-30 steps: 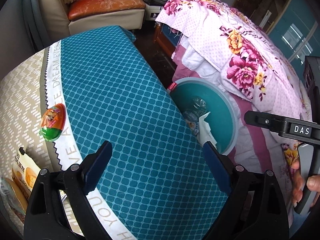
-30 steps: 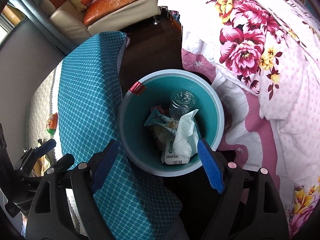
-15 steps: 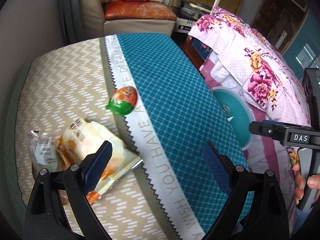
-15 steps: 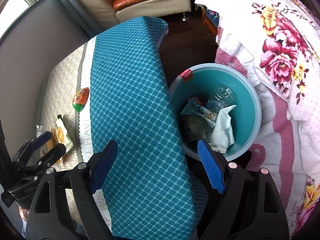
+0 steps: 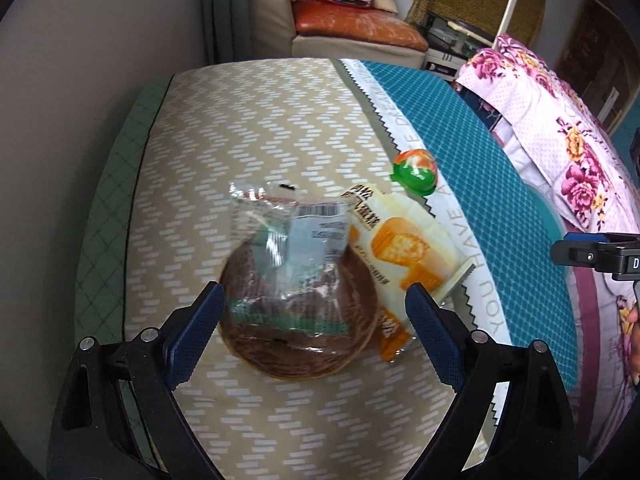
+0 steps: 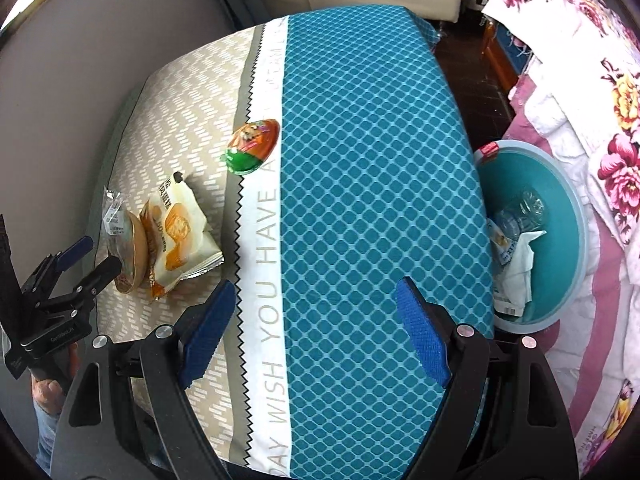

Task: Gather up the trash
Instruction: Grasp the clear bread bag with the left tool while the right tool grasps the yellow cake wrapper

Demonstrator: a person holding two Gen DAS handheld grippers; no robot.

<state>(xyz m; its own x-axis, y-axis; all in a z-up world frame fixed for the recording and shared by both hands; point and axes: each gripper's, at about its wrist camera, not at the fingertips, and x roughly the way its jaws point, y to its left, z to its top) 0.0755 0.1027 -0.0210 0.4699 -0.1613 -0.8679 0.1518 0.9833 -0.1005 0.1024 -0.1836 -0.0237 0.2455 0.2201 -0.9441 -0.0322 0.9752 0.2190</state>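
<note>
Fingers [image 5: 192,328] wide over wrapped pastry [image 5: 298,308], cake packet [image 5: 404,256] touching it, jelly cup [image 5: 414,170] near

My table wears a cloth [image 6: 360,160], teal diamonds on one half, beige zigzags on the other, with a white lettered band between. Beyond it I see a sofa [image 5: 360,36] with an orange cushion. A floral bedspread [image 6: 600,100] lies alongside.

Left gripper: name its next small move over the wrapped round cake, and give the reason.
Probably lower the left gripper straight down and close on the wrapped round cake. Its jaws stand open and empty with the cake lined up between them, apparently not yet touching. The teal bin already holds other trash.
</note>
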